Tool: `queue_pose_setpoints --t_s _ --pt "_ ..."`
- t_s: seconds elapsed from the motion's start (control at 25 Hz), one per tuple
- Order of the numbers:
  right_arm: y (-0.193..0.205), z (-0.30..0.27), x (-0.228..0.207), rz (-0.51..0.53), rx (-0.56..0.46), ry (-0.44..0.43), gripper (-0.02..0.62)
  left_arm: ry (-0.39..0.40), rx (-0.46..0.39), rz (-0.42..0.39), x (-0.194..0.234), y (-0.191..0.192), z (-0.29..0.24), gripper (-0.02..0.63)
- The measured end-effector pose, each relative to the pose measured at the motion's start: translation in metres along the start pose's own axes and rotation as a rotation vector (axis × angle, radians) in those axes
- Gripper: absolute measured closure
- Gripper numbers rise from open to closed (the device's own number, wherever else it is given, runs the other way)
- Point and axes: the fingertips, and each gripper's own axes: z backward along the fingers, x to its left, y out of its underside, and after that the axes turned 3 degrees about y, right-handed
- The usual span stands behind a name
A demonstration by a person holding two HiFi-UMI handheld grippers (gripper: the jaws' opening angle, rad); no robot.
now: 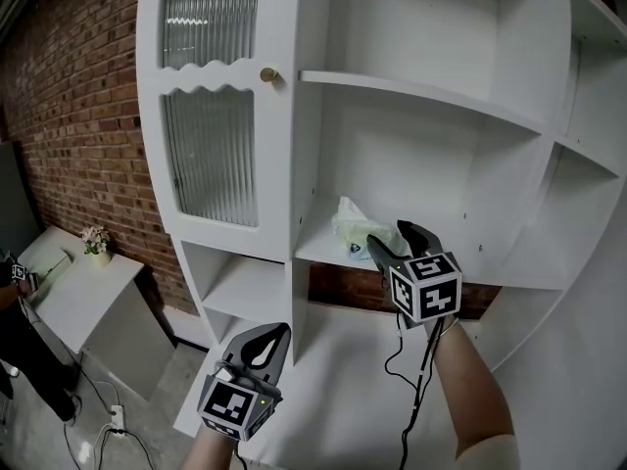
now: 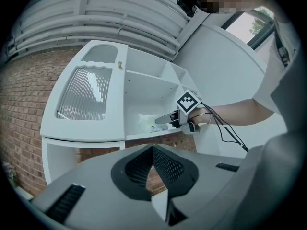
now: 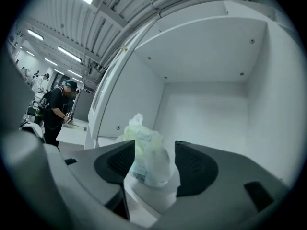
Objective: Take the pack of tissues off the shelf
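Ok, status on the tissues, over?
Right gripper open, at pack of tissues, no grip. Left gripper shut, empty. Pack on shelf, nothing blocking.

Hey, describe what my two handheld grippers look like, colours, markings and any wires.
The left gripper and the right gripper are grey tools with black tapering fingers. Each carries a white cube printed with black square markers. Thin black cables trail from the right one along the bare forearm.

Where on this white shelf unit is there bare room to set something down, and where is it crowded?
Bare: the upper shelf, the middle shelf right of the pack of tissues, the low shelf under the ribbed-glass door. Crowded: the middle shelf's left front, with pack and right gripper.
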Motion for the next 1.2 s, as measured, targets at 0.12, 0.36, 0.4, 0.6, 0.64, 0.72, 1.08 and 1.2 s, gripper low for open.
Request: queue_pose_setpoints --t_s 0.12,0.36,0.4,0.6,0.64,0.72,1.08,1.2 --pt "0.005 -0.004 -0.002 0.016 0.049 -0.002 0.392 0.003 0.013 -0.003 0.001 0.001 -0.001 0.594" --pt "0.006 -0.002 -0.002 0.067 0.055 -0.014 0.489 0.0 0.025 0.013 0.001 0.014 -0.002 0.594" --pt "0.005 0.0 -0.002 0.078 0.05 -0.01 0.498 0.003 0.028 0.014 0.0 0.016 -0.002 0.594" --pt "0.001 0.014 0.003 0.082 0.014 0.001 0.554 0.013 0.027 0.03 -0.006 0.016 0.001 0.594" --pt "-0.002 0.019 0.003 0.071 0.0 0.004 0.557 0.015 0.025 0.033 -0.007 0.015 0.001 0.594" --pt "-0.007 0.03 0.003 0.062 -0.028 0.015 0.565 0.019 0.025 0.035 -0.011 0.016 0.002 0.594" --pt "0.004 0.094 0.034 0.042 -0.084 0.0 0.565 0.039 0.039 0.043 -0.033 0.02 0.007 0.594" --pt "0.027 0.111 0.053 0.025 -0.07 -0.02 0.566 0.04 0.043 0.047 -0.038 0.019 0.011 0.594"
